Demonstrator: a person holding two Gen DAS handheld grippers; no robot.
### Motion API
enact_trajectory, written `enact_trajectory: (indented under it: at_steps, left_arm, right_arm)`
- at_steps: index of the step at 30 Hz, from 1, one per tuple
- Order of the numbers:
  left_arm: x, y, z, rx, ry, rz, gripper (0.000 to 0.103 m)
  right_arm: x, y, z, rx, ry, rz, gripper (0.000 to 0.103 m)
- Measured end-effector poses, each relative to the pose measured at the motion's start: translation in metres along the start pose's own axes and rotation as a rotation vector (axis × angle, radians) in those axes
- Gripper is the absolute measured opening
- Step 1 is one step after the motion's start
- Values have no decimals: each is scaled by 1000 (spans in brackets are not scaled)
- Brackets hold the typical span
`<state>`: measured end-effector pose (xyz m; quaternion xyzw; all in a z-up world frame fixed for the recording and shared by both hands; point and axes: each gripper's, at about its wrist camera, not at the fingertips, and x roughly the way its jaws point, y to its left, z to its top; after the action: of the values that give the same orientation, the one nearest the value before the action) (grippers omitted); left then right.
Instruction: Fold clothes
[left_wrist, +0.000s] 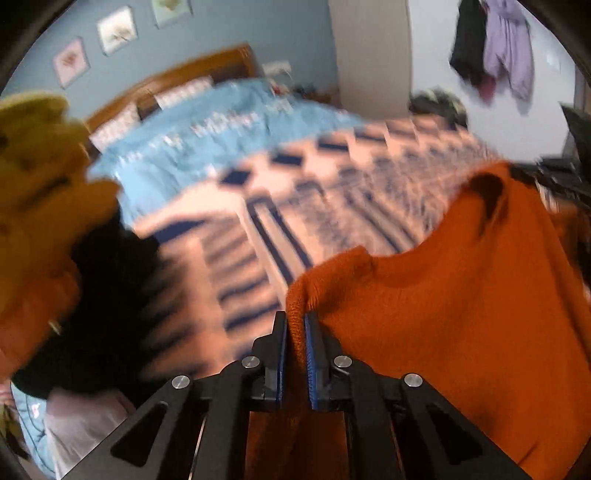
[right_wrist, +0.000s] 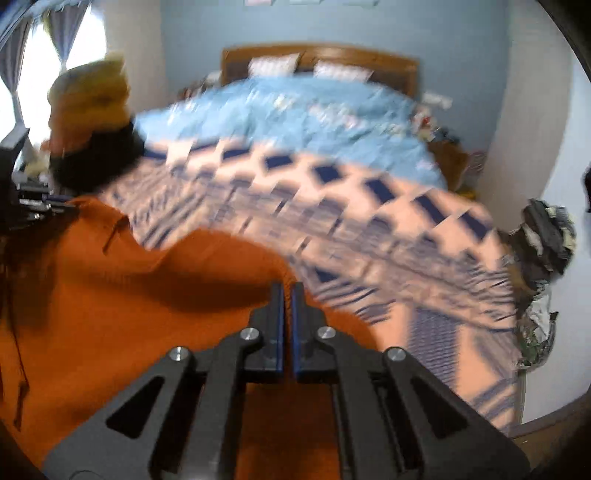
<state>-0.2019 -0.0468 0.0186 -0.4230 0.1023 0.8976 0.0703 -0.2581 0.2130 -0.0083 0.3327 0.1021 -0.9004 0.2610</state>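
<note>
Orange knit sweater (left_wrist: 461, 295) over the near end of a bed, above a peach-and-navy patterned blanket (left_wrist: 332, 192). Both views motion-blurred.

Left gripper (left_wrist: 295, 325): jaws clamped on a rolled, ribbed edge of the sweater; the knit is pinched between the blue pads and runs down behind the fingers. From this pinch the cloth spreads right and away, rising to a second peak at the far right, where dark hardware shows at the frame edge.

Right gripper (right_wrist: 287, 291): jaws pressed together, only a thin slit between the pads. Orange cloth (right_wrist: 110, 295) lies under and around the fingers, but whether any of it is pinched I cannot tell. In this view the sweater stretches left from the gripper toward black parts at the left edge.

Long axis: cannot tell with the blur and bunching; the top edge sags in a shallow curve between the two raised points.

Beyond: light blue duvet (right_wrist: 295, 114), wooden headboard (right_wrist: 321, 55), a heap of yellow and black clothes (right_wrist: 92, 122) on the bed's left side.
</note>
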Motion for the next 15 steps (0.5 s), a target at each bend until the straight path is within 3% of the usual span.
enact_trajectory:
  at_steps: [4, 7, 8, 11, 13, 14, 15]
  left_arm:
    - [-11, -3, 33, -6, -102, 59, 6]
    - [2, -5, 45, -18, -112, 93, 6]
    - [15, -3, 44, -35, -76, 70, 6]
    - [42, -4, 29, -45, -19, 100, 9]
    - [47, 1, 18, -70, 6, 111, 11]
    - [44, 5, 9, -89, 7, 91, 20]
    - [40, 8, 4, -109, 6, 69, 37]
  right_arm:
    - [-22, -22, 13, 75, -81, -77, 4]
    - [-1, -32, 10, 124, -16, -102, 4]
    - [10, -34, 6, 132, 21, -83, 4]
    - [46, -32, -13, 134, 124, -103, 6]
    - [56, -32, -22, 150, 165, -132, 14]
    - [56, -32, -23, 151, 165, -124, 22]
    - [52, -32, -23, 159, 152, -115, 37]
